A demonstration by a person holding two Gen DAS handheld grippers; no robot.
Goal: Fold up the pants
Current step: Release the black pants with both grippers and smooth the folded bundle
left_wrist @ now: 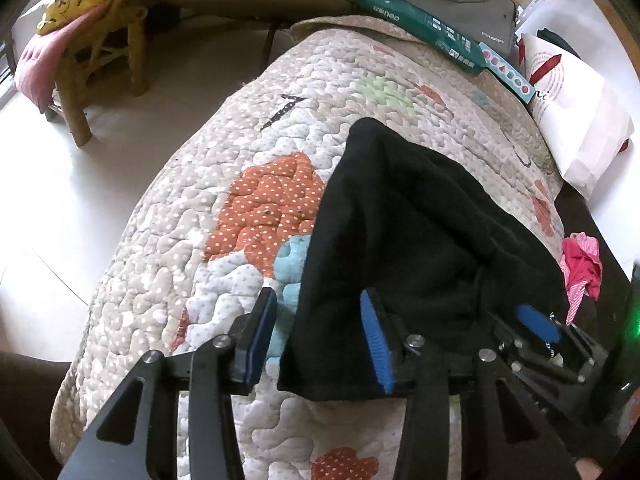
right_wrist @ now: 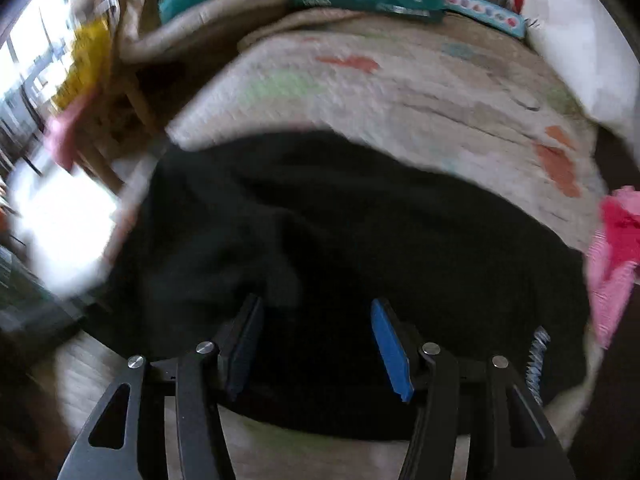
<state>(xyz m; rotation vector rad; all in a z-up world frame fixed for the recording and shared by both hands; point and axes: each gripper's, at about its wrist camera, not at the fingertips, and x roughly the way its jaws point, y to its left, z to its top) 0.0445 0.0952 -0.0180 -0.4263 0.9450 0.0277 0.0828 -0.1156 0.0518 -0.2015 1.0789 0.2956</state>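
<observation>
- Left wrist view: my left gripper [left_wrist: 320,336] stands with its jaws apart and nothing clamped. The near left edge of the black pants [left_wrist: 420,232] runs between the two blue pads, but neither pad presses on it.
- Same view: the pants lie in a folded black heap on the quilted, dotted quilt [left_wrist: 208,184], tapering to a far corner. The blue pad of my right gripper [left_wrist: 538,322] shows at the pants' near right edge.
- Same view, surroundings: a pink garment [left_wrist: 582,268] lies just beside the pants on the right; a white bag [left_wrist: 580,120] sits farther back.
- Right wrist view, heavily blurred: my right gripper [right_wrist: 320,344] has its jaws apart, hovering over the near edge of the pants [right_wrist: 360,220], which fill the middle of the frame. The cloth appears to lie below the pads rather than between them, though the blur leaves this uncertain.
- Handling, as judged: the fabric looks soft, thick and fleecy, light and limp. It should drape and sag rather than hold a crease, and is neither slippery nor fragile.
- Where to take hold, as judged: pinch through all layers at the two near corners of the fold, one gripper to each, so the heap lifts evenly.
</observation>
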